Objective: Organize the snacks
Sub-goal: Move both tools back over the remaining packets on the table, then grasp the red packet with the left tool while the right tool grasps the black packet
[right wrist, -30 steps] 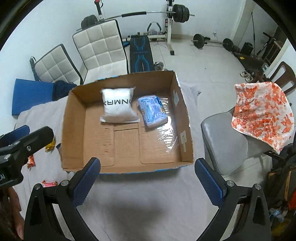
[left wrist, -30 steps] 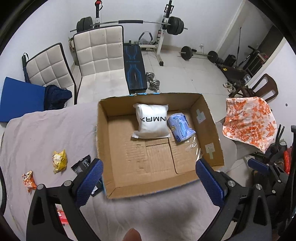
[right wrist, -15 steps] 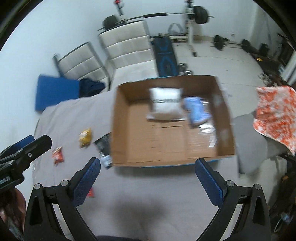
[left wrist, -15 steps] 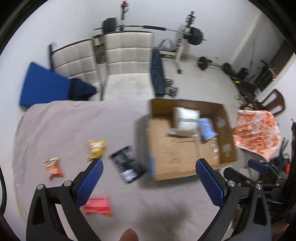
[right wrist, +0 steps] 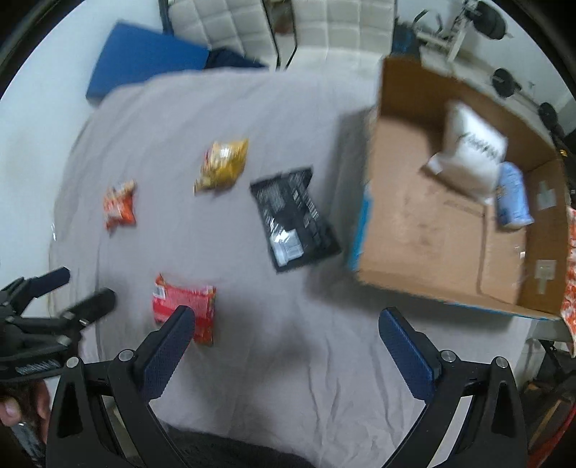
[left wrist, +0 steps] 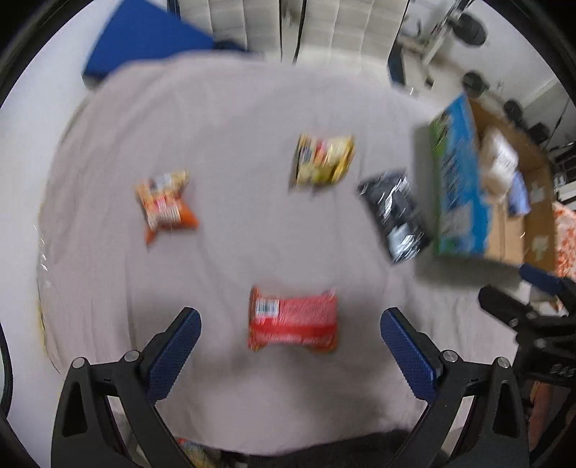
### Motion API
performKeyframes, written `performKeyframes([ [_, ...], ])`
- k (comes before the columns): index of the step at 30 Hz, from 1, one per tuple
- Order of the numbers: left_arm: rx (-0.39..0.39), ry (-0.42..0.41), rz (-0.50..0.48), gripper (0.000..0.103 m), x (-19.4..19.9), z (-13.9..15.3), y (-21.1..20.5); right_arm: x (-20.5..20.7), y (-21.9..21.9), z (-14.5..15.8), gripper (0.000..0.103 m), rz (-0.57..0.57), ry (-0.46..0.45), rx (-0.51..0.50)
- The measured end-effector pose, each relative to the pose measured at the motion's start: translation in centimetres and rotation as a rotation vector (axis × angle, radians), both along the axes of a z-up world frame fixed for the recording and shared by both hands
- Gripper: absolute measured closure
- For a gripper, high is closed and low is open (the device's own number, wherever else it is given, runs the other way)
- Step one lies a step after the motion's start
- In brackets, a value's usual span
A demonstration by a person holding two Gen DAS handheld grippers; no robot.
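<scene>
Several snack packs lie on the grey cloth: a red pack (left wrist: 293,318) (right wrist: 184,309), an orange pack (left wrist: 163,205) (right wrist: 119,205), a yellow pack (left wrist: 324,159) (right wrist: 223,163) and a black pack (left wrist: 394,212) (right wrist: 293,217). The cardboard box (left wrist: 504,234) (right wrist: 424,223) at the right holds a white bag (right wrist: 471,154) and a blue pack (right wrist: 513,196). My left gripper (left wrist: 289,342) is open, just short of the red pack. My right gripper (right wrist: 286,338) is open over bare cloth, right of the red pack.
A blue mat (right wrist: 144,61) and white padded chairs (right wrist: 324,25) stand beyond the far edge of the cloth. Gym weights (right wrist: 504,82) lie on the floor behind the box. An orange patterned cloth (right wrist: 570,288) hangs at the far right.
Both views have swung left, away from the box and over the loose snacks. The left gripper has dropped closer to the red pack. Both stay open.
</scene>
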State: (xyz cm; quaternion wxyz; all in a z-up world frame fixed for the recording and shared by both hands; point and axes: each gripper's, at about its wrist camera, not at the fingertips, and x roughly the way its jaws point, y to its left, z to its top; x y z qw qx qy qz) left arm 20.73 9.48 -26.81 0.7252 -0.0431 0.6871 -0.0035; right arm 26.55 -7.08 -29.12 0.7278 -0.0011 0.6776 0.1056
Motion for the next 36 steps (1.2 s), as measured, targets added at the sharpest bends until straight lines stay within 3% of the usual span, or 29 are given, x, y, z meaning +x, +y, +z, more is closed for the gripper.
performKeyframes([
  [4,-0.06,0.074,-0.061,0.001,-0.9,-4.2,-0.9,0.5,1.5,-3.2,0.0,0.062,0.065,-0.022],
  [7,-0.061,0.069,-0.193,0.001,-1.7,-5.4,-1.9,1.4,2.1,-4.4,0.0,0.11,0.095,-0.06],
  [9,-0.01,0.058,-0.324,0.001,-2.3,-5.8,-3.0,1.8,2.4,-4.8,0.0,0.141,0.097,-0.086],
  [15,0.085,0.061,-0.555,0.001,-2.2,-8.1,-4.3,2.6,3.6,-5.9,0.0,0.183,0.074,-0.15],
  [20,0.076,0.143,-0.649,0.001,-2.1,-11.0,-5.0,2.2,4.4,-7.4,0.001,0.198,0.063,-0.192],
  [27,0.142,0.244,-0.804,0.001,-3.2,-15.7,-6.2,1.0,4.5,-9.1,0.001,0.223,0.078,-0.236],
  [30,0.155,0.233,-0.832,0.001,-3.1,-17.0,-7.1,1.0,4.5,-9.3,0.001,0.213,0.093,-0.237],
  [32,0.167,0.211,-0.813,0.018,-2.6,-17.3,-7.6,1.1,4.5,-9.4,0.001,0.204,0.1,-0.236],
  [36,0.142,0.185,-0.698,0.03,-1.8,-17.1,-7.1,0.9,4.4,-9.7,0.001,0.175,0.112,-0.223],
])
